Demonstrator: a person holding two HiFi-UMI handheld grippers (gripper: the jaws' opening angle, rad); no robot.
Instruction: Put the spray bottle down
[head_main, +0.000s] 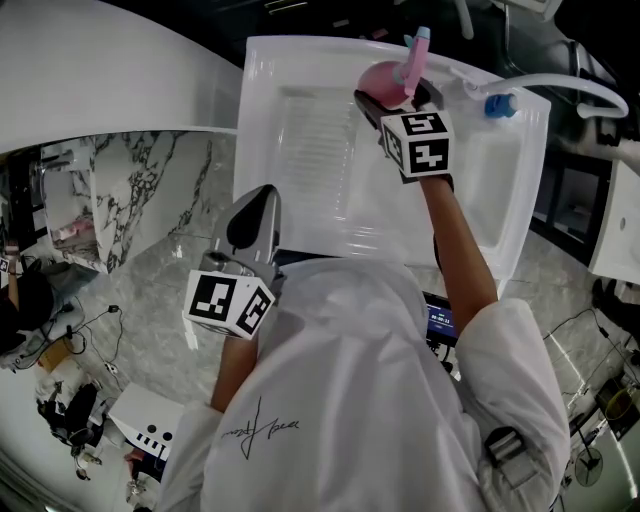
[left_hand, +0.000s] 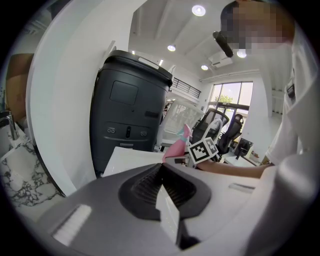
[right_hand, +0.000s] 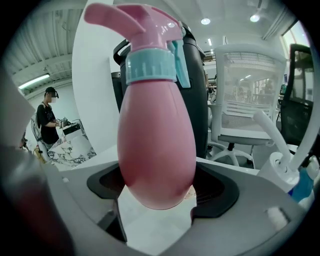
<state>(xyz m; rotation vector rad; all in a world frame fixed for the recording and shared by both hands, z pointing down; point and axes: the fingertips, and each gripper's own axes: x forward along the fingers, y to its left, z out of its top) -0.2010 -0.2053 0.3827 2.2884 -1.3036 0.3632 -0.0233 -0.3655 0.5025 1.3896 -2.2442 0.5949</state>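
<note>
Two grippers are seen in the head view. The right gripper (head_main: 397, 98) is far out ahead over the white basin (head_main: 290, 70), and the pink spray bottle (head_main: 385, 78) is held in it. The left gripper (head_main: 262, 202) is back near the body, at the basin's near edge, well apart from the bottle. So the putting down would be done by the right hand.

In the left gripper view, the left gripper (left_hand: 161, 167) is seen with its jaws pressed together and nothing between them. The bottle (left_hand: 175, 148) is seen far off, ahead and a little to the right, with a black bin (left_hand: 129, 107) to its left.

In the right gripper view, the right gripper (right_hand: 160, 197) is closed on the round belly of the bottle (right_hand: 157, 125). The bottle is held standing up, with its spray head on top and its long side running straight up and down. The white floor of the basin (right_hand: 156, 230) is seen right under the bottle's bottom. Whether the two are touching cannot be told. It is judged that the bottle need only be lowered straight down, upright, and then let go. A second bottle (right_hand: 292, 175) with a blue neck stands to the right, so care would be needed there.
</note>
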